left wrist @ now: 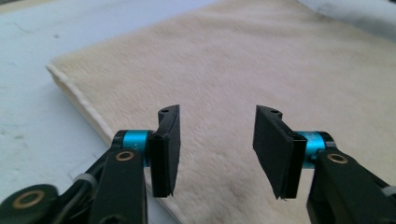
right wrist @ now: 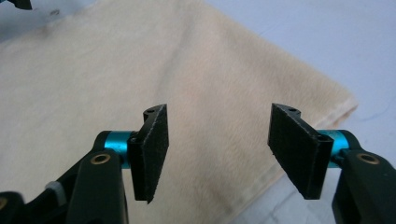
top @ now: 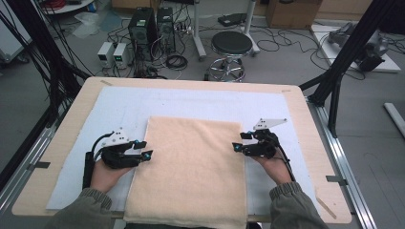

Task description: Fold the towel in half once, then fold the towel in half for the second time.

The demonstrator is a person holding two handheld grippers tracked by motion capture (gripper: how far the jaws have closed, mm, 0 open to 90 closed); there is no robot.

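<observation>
Both jaws spread, pinching nothing; my left gripper [top: 145,150] and right gripper [top: 237,142] should probably bite the towel [top: 191,167] edges evenly.

Left gripper [top: 145,150] and right gripper [top: 237,141] level, pointing inward toward each other, jaws parted and empty, hands gripping from the near side.

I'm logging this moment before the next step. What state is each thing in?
Beige towel: folded, lying flat on the white mat, near edge hanging over the table's front.
Left tongs: open, nothing between them, at the towel's left edge.
Right tongs: open, nothing between them, at the towel's right edge.
White mat: spread flat.
</observation>
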